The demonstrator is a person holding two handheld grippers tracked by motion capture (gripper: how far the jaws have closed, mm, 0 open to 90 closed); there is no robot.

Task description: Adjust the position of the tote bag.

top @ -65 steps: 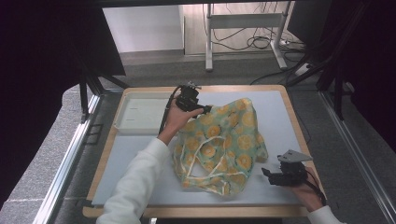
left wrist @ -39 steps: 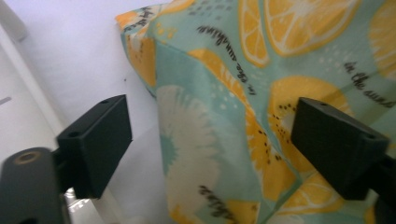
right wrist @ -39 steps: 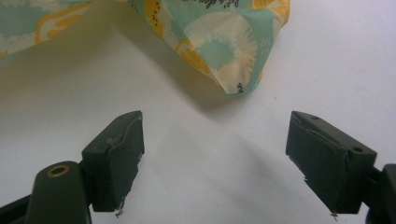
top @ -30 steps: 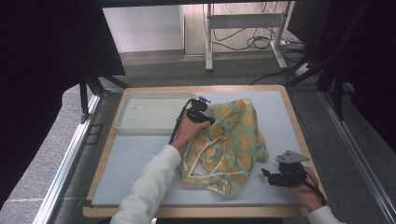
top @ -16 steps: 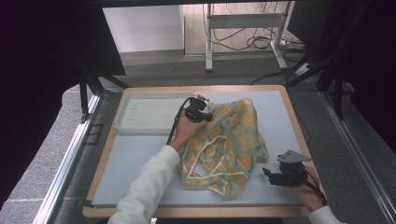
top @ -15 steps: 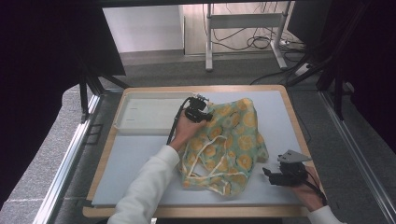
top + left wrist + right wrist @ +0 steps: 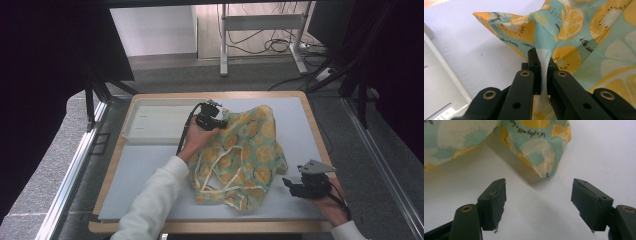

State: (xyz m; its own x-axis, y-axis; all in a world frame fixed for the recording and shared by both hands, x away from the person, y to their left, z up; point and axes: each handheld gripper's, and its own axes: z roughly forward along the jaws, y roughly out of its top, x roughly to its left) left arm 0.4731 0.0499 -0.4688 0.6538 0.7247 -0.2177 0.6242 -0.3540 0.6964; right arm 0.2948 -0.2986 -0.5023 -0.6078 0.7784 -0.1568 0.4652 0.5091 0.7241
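A shallow white tray (image 7: 155, 127) sits at the far left of the bench (image 7: 145, 170), nothing visible inside it. Just beside its right end, the left tool (image 7: 218, 121) is clamped on a raised fold of the fruit-print fabric bag (image 7: 245, 155), which lies crumpled across the middle of the bench with its pale cord handles (image 7: 220, 187) toward the near edge. The right tool (image 7: 292, 186) rests near the bag's right corner, its jaws apart though they have just been closing a little, with nothing between them but bare bench.

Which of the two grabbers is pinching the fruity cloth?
The left gripper, at the cloth's far edge, is pinching it. The right gripper is open, empty.
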